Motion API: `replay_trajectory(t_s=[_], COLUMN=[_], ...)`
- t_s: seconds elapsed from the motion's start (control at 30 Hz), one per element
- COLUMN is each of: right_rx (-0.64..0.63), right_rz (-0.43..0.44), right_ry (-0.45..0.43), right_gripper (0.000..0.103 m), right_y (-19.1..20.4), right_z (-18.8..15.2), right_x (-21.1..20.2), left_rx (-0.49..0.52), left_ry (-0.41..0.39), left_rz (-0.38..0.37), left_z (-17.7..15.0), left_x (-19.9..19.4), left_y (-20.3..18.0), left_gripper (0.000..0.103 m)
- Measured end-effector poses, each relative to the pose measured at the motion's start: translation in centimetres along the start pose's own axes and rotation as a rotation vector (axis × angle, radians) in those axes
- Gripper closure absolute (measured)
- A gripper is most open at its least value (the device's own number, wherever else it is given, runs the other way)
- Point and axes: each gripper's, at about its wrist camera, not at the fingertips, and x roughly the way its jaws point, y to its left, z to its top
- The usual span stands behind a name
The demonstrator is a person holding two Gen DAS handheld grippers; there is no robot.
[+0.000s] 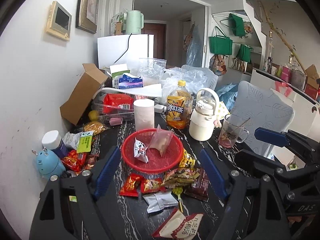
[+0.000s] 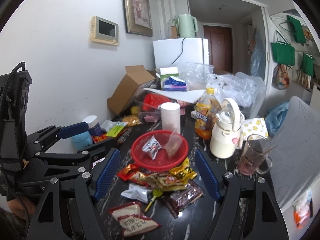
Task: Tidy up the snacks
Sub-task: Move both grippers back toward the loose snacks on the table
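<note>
Clearly, with both grippers' jaws wide and empty, we pinch the light, crinkly silver packet (image 1: 160,201) by its stiff sealed edge.

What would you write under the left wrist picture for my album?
Open left gripper hovers over loose snack packets beside a red basket already holding two packets on the black marble table.

Both wrist views look forward and down over the bench (image 1: 128,210), close, sharing the basket (image 1: 130,144) (image 2: 138,160); left view sits left.
</note>
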Motion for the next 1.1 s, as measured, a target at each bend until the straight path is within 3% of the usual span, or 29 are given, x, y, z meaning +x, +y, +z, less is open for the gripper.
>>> replay_trajectory(t_s=[0.47,0.73,0.9,1.1], right_rx=[0.050,0.072,0.085,0.094], right_rz=[0.042,0.062,0.084,0.134], right_ry=[0.091,0.207,0.259,0.321], right_gripper=[0.025,0.026,0.027,0.032], right_y=[-0.1,-1.0,-1.2,-1.2], right_z=[-5.7,-9.1,-10.1,-10.6], right_x=[1.6,4.7,6.5,9.2], left_rx=[-0.043,-0.049,-0.106,-0.116], left_ry=[0.086,0.173,0.232,0.293], left_rz=[-0.013,-0.031,-0.058,-0.032], left_z=[-4.8,-7.9,-9.7,-10.5], left_x=[1.0,2.7,4.2,6.3], left_y=[0.9,0.9,2.0,2.9], left_gripper=[0.022,0.022,0.022,0.022])
